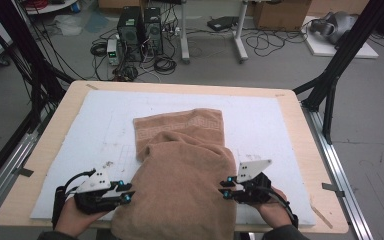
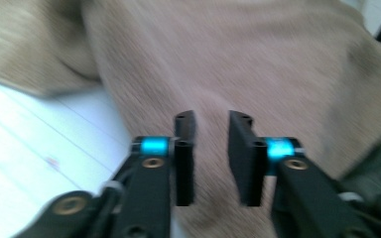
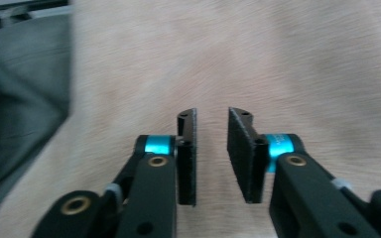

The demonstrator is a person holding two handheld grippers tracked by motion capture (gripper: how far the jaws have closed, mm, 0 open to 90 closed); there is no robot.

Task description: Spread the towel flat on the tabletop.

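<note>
A tan towel (image 1: 180, 170) lies folded on the white mat (image 1: 105, 120), its near part draped over the table's front edge. My left gripper (image 1: 127, 192) sits at the towel's left side near the front edge, jaws pointing right toward it. In the left gripper view the left gripper (image 2: 212, 124) has a narrow gap between its jaws and nothing pinched, with the towel (image 2: 228, 59) behind. My right gripper (image 1: 226, 189) is at the towel's right side, pointing left. In the right gripper view the right gripper (image 3: 212, 119) is likewise slightly open over the towel (image 3: 228, 49).
The wooden table (image 1: 300, 130) carries the mat, with bare mat to the left, right and behind the towel. Black frame posts (image 1: 337, 60) stand at the table's far corners. Computer towers (image 1: 140, 32) and cables lie on the floor beyond. Dark cloth (image 3: 20, 89) shows beside the towel.
</note>
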